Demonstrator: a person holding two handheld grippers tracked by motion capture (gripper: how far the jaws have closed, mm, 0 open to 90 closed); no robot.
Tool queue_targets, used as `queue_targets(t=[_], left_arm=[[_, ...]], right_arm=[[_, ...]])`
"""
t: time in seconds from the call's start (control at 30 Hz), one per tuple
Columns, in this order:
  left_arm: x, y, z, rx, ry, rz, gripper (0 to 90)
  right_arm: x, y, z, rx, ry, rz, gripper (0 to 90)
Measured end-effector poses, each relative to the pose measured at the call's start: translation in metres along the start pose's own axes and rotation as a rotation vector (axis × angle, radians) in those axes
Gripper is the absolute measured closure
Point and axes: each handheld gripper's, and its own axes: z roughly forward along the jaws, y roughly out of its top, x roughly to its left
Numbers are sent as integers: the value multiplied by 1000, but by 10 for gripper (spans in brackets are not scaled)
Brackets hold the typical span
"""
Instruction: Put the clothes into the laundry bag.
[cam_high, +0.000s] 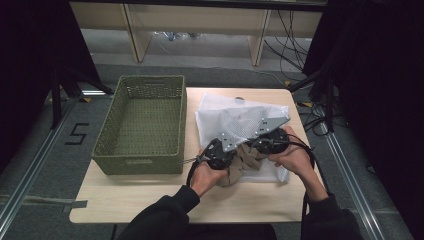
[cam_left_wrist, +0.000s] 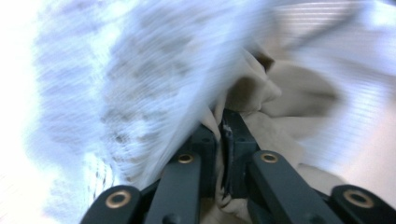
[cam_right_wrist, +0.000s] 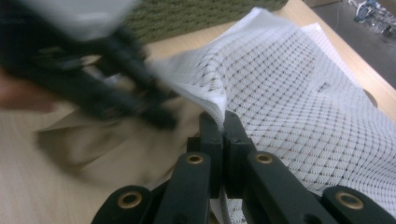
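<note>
A white mesh bag lies on the right half of the table, and a beige cloth bunches at its near edge. My left gripper is at that edge. In the left gripper view its jaws are shut on a fold of the beige cloth, with the blurred mesh bag draped over it to the left. My right gripper sits just right of it. Its jaws are shut on the rim of the mesh bag, lifting it above the beige cloth. The left gripper shows blurred there.
A green woven basket stands on the left half of the wooden table, close beside the bag. Its side shows at the top of the right gripper view. Cables and shelf legs lie on the floor beyond the table.
</note>
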Motion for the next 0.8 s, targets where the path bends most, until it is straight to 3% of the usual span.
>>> queue_targets(t=[0.1,0.13,0.2,0.27,0.33,0.4,0.47,0.5,0.57,0.6,0.63,0.67,0.73,0.8], left_arm=[[8,-8,20,37,34,-26,784],[7,-11,24,38,24,-49,759],[5,-13,23,58,7,-31,670],[3,-14,17,79,-28,-31,535],[0,-16,7,84,-34,-37,396],[-3,-20,-6,95,-58,-31,297],[-6,-25,-20,116,-87,-23,231],[-7,-27,-27,124,-104,-19,201],[-8,-34,-41,120,-87,15,195],[-9,-37,-45,129,-75,20,190],[-8,-40,-47,151,-66,27,177],[-8,-43,-48,194,-82,29,166],[-10,-50,-42,198,-115,14,167],[-11,-51,-34,198,-110,18,176]], right_arm=[[-1,-5,0,21,9,0,900],[-1,-7,2,29,11,-1,900],[0,-12,7,43,14,15,900],[0,-16,11,58,27,25,900],[1,-18,14,78,20,49,900],[-1,-19,15,72,21,23,900],[0,-18,14,76,24,37,900],[0,-18,15,63,21,10,900],[1,-17,14,66,23,27,900],[0,-17,14,61,26,9,900],[1,-17,14,69,26,29,900],[2,-16,14,67,34,24,900],[2,-16,14,69,29,19,900],[4,-15,16,72,39,32,900]])
